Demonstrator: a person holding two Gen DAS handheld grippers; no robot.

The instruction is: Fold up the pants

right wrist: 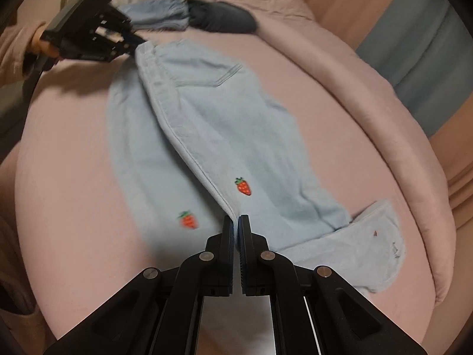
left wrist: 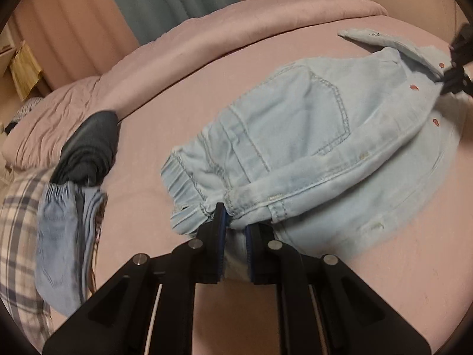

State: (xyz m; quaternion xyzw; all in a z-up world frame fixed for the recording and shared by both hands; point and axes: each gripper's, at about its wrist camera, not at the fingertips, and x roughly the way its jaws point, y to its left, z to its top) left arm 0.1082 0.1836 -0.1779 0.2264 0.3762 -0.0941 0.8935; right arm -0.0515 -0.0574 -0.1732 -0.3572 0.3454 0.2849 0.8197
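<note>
Light blue denim pants (left wrist: 310, 124) with small strawberry patches lie on a pink bed, one half lifted over the other. My left gripper (left wrist: 233, 216) is shut on the waistband near a belt loop. My right gripper (right wrist: 236, 222) is shut on the folded side seam near the leg end (right wrist: 218, 136). The cuffed hem (right wrist: 363, 236) lies to the right of it. The left gripper also shows in the right wrist view (right wrist: 133, 41) at the waistband, and the right gripper in the left wrist view (left wrist: 452, 74) at the far end.
A rolled pink duvet (left wrist: 207, 44) runs along the far side of the bed. A dark folded garment (left wrist: 88, 151), a folded blue denim piece (left wrist: 68, 230) and a plaid pillow (left wrist: 17, 230) lie at the left. Curtains hang behind.
</note>
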